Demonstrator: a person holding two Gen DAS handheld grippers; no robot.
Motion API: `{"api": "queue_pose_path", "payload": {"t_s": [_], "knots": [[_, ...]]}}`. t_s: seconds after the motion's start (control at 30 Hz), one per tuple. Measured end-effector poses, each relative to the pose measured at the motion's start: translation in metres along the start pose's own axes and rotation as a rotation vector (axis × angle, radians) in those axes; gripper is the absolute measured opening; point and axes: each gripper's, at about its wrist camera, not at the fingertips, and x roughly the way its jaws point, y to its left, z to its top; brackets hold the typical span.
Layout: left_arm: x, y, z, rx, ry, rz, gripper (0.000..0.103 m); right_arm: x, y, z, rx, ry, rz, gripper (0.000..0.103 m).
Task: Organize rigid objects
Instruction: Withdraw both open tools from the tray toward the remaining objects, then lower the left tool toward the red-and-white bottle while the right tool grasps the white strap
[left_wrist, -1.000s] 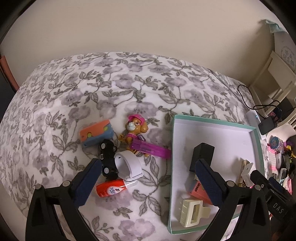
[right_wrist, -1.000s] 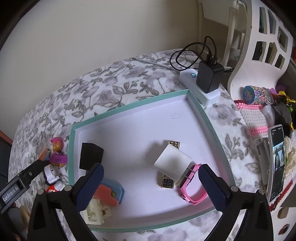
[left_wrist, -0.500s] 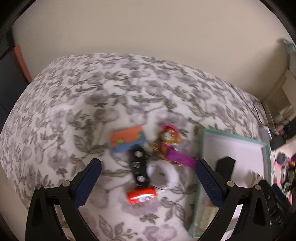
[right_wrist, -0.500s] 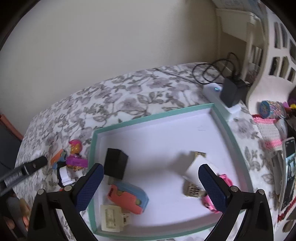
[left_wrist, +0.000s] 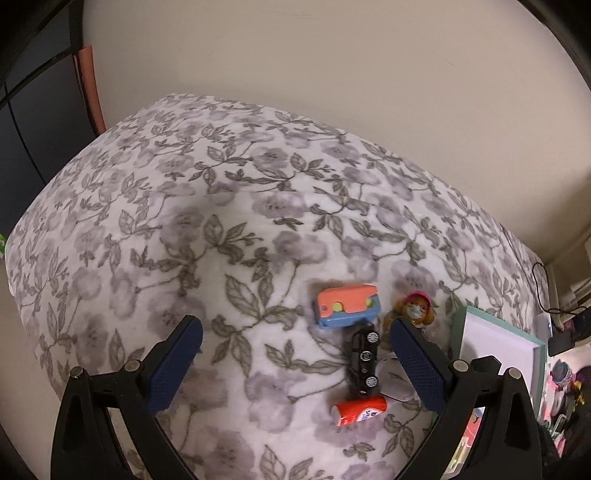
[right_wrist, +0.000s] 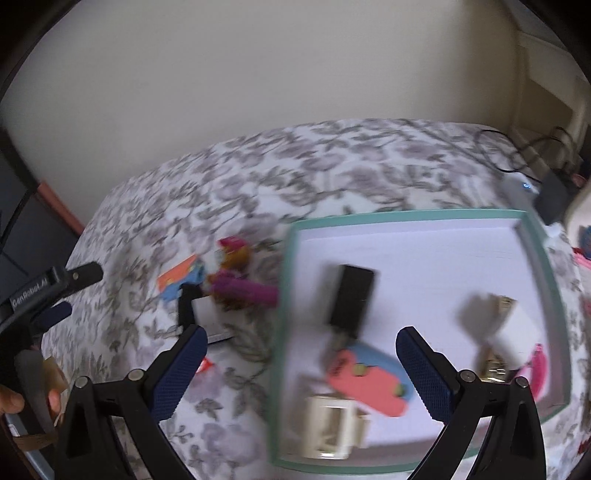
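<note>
On the floral bedspread lie an orange-and-blue toy (left_wrist: 347, 305), a black toy car (left_wrist: 365, 362), a red tube (left_wrist: 360, 410), a white ring (left_wrist: 397, 380) and a pup figure (left_wrist: 413, 312) on a purple stick (right_wrist: 245, 290). My left gripper (left_wrist: 295, 354) is open and empty above the bed, left of this pile. The teal-rimmed white tray (right_wrist: 413, 221) holds a black block (right_wrist: 351, 299), a pink-and-blue toy (right_wrist: 369, 384), a cream clip (right_wrist: 328, 424), a white block (right_wrist: 506, 328) and a pink band (right_wrist: 537, 369). My right gripper (right_wrist: 301, 369) is open and empty over the tray's left edge.
A charger and cable (right_wrist: 550, 192) lie at the bed's far right corner. The wall runs behind the bed. A dark cabinet (left_wrist: 33, 122) stands at the left. The left gripper's body (right_wrist: 33, 295) shows at the left of the right wrist view.
Both grippers have swung left. The left view now shows mostly bedspread, with the tray at its right edge. The right view now takes in the loose toys beside the tray.
</note>
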Motion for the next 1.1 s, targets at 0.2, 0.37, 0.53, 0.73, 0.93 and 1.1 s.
{"api": "queue_pose_path", "payload": {"t_s": [0.2, 0.37, 0.53, 0.73, 0.93, 1.1], "knots": [[0.013, 0.008, -0.001, 0.0, 0.042, -0.005, 0.101, 0.02, 0.031, 0.0, -0.037, 0.035, 0.057, 0.103], [0.034, 0.005, -0.006, 0.021, 0.11, -0.013, 0.101, 0.037, 0.043, 0.0, -0.049, 0.057, 0.069, 0.103], [0.046, 0.002, -0.008, 0.022, 0.148, -0.047, 0.101, 0.049, 0.05, 0.0, -0.068, 0.073, 0.095, 0.103], [0.055, -0.002, -0.01, 0.029, 0.177, -0.062, 0.101, 0.058, 0.049, 0.002, -0.051, 0.075, 0.121, 0.101], [0.06, -0.002, -0.01, 0.023, 0.201, -0.058, 0.101, 0.064, 0.052, 0.001, -0.054, 0.086, 0.131, 0.083], [0.06, -0.004, -0.011, 0.032, 0.208, -0.057, 0.101, 0.068, 0.051, 0.001, -0.03, 0.085, 0.151, 0.067]]}}
